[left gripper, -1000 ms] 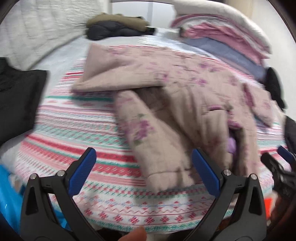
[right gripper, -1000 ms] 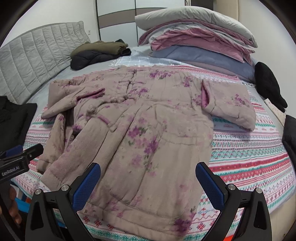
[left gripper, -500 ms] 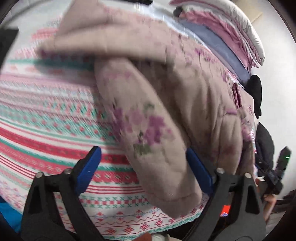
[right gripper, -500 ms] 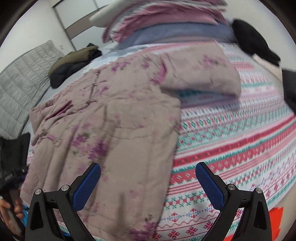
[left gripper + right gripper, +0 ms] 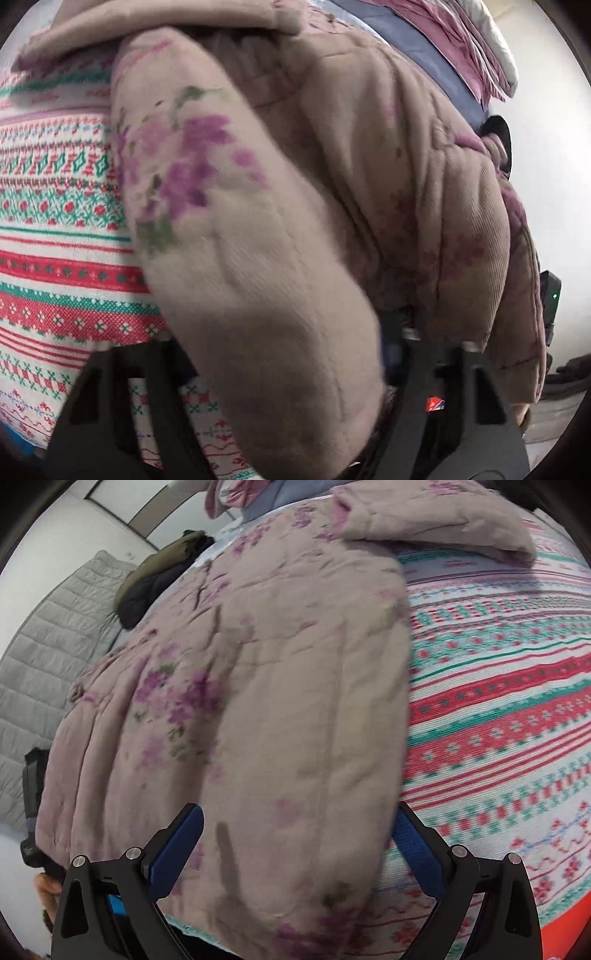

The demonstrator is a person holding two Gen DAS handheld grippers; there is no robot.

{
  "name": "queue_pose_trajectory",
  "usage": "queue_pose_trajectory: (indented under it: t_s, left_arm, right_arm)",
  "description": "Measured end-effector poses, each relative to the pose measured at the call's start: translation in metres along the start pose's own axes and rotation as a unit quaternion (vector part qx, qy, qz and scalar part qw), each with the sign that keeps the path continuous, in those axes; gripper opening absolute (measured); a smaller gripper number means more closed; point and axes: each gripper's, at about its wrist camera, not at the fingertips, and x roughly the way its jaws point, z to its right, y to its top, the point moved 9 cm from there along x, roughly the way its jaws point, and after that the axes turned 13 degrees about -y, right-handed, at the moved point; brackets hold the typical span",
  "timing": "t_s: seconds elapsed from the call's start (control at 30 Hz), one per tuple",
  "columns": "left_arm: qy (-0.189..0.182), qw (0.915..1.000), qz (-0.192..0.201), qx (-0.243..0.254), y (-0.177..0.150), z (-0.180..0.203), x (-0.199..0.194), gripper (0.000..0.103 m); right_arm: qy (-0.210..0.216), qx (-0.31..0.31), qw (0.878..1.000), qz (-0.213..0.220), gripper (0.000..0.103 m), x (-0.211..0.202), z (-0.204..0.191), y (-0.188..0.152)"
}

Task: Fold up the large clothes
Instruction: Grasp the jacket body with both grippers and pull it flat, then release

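Note:
A pink quilted coat (image 5: 258, 664) with purple flowers lies spread on the bed. In the left wrist view its near sleeve (image 5: 229, 258) runs down between the fingers of my left gripper (image 5: 277, 343). The jaws are closing around the sleeve, and cloth hides most of both pads. My right gripper (image 5: 295, 849) hangs open low over the coat's lower right corner. The hem bulges up between its blue pads (image 5: 177, 849) without being pinched. The coat's other sleeve (image 5: 443, 524) lies folded at the far right.
A red, green and white patterned bedspread (image 5: 498, 701) covers the bed. Stacked bedding (image 5: 461, 48) sits at the far end, with dark jackets (image 5: 159, 576) by the grey quilted headboard (image 5: 44, 664). A hand (image 5: 48, 886) shows at the left edge.
Both grippers have dropped close onto the coat and tilted downward. The left jaws have narrowed around the near sleeve. The right gripper has shifted to the coat's right hem corner.

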Motion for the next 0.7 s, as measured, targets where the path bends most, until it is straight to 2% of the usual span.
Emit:
queue_pose_trajectory:
  t_s: [0.03,0.1,0.13,0.2,0.23,0.3,0.4,0.53,0.63,0.7]
  left_arm:
    - [0.003,1.0,0.002,0.0,0.0,0.0,-0.001,0.058]
    - [0.009,0.9999,0.01,-0.001,0.0,0.002,-0.003,0.038]
    - [0.008,0.9999,0.014,-0.003,-0.001,-0.001,-0.006,0.034]
    - [0.001,0.9993,0.035,-0.008,0.0,0.001,-0.019,0.023]
    - [0.0,0.9991,0.042,-0.006,0.0,0.002,-0.022,0.021]
    - [0.0,0.9978,0.066,-0.003,0.003,0.006,-0.036,0.018]
    - [0.004,0.9955,0.094,-0.001,0.002,0.009,-0.054,0.016]
    - [0.035,0.9877,0.152,0.016,0.004,0.006,-0.092,0.014]
    - [0.069,0.9756,0.206,0.031,0.008,0.002,-0.137,0.014]
    - [0.078,0.9664,0.243,0.031,0.007,0.001,-0.174,0.013]
  right_arm:
    - [-0.004,-0.013,1.0,0.0,0.097,0.002,-0.006,-0.003]
    - [-0.037,-0.046,0.998,0.013,0.085,0.006,-0.013,-0.007]
    - [-0.057,-0.063,0.996,0.021,0.081,0.007,-0.015,-0.009]
    - [-0.073,-0.074,0.994,0.033,0.061,0.007,-0.016,-0.011]
    - [-0.074,-0.075,0.994,0.037,0.054,0.006,-0.016,-0.011]
    - [-0.067,-0.064,0.995,0.045,0.031,0.002,-0.012,-0.009]
    - [-0.04,-0.039,0.997,0.061,0.022,-0.011,-0.005,-0.006]
    - [-0.024,-0.018,0.992,0.119,0.019,-0.049,0.004,0.008]
    - [-0.014,0.011,0.986,0.165,0.018,-0.09,0.018,0.026]
    - [-0.003,0.034,0.982,0.185,0.018,-0.118,0.035,0.037]
